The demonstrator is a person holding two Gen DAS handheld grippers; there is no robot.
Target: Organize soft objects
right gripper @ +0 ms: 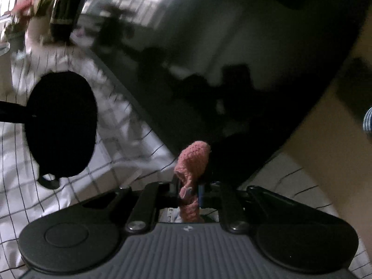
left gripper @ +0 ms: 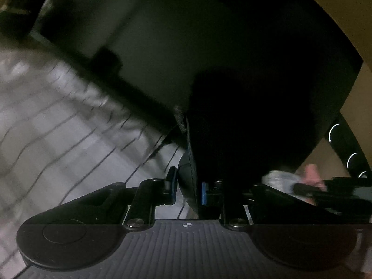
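No text, label or number reads — all blurred.

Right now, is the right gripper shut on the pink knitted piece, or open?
Shut. In the right wrist view the right gripper has both blue pads pressed against the pink knitted piece, which stands up between them.

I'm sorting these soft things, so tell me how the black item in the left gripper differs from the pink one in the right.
The black item is plain dark and bulky, fanning wide beyond its hand-held gripper; the pink knitted piece is coloured, narrow and stands upright. The black one shows a stitched seam, the pink one crochet texture. Both are pinched between closed blue-padded fingers above the checked cloth.
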